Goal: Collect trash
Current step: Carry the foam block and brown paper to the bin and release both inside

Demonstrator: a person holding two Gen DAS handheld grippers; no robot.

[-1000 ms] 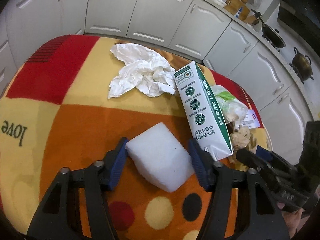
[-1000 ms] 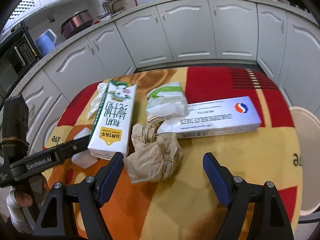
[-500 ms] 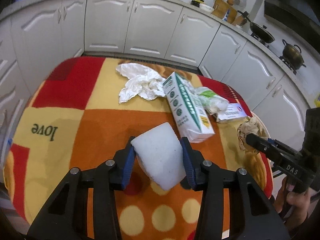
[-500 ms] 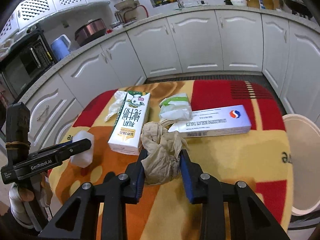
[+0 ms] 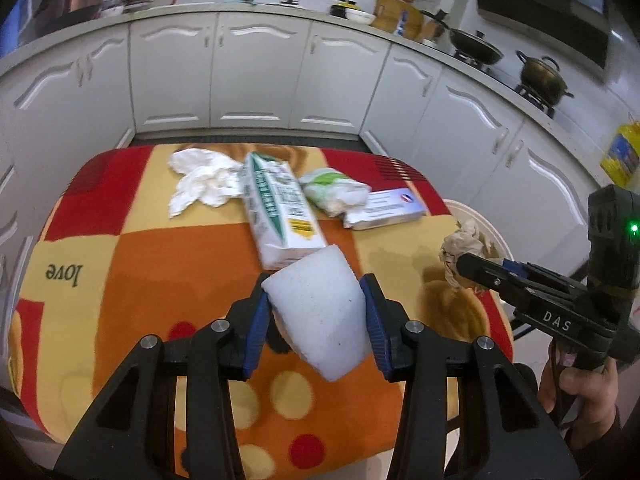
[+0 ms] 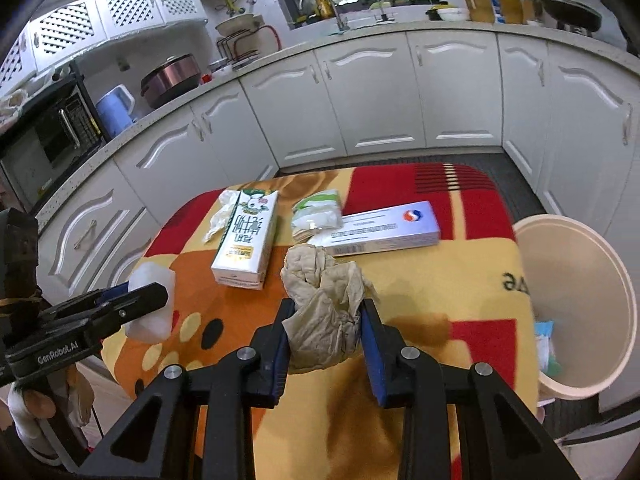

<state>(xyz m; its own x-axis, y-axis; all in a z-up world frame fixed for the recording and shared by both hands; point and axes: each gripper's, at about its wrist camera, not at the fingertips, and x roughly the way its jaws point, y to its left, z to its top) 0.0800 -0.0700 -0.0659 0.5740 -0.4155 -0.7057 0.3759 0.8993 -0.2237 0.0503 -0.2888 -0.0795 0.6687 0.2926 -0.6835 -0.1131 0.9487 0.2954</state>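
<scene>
My left hand-held gripper (image 5: 316, 312) pinches foam (image 5: 320, 312); right hand-held gripper (image 6: 326, 320) pinches paper wad (image 6: 324, 308), both above bench (image 6: 440, 280) w/ carton (image 6: 246, 240).

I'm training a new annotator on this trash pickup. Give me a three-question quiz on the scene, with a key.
1. True or false: the left gripper is shut on the white foam block.
2. What does the right gripper hold? A) milk carton B) crumpled brown paper C) long box
3. Name the container beside the table, on the right in the right wrist view.

Key:
1. True.
2. B, the crumpled brown paper; the milk carton and long box lie on the table.
3. The cream bin.
</scene>
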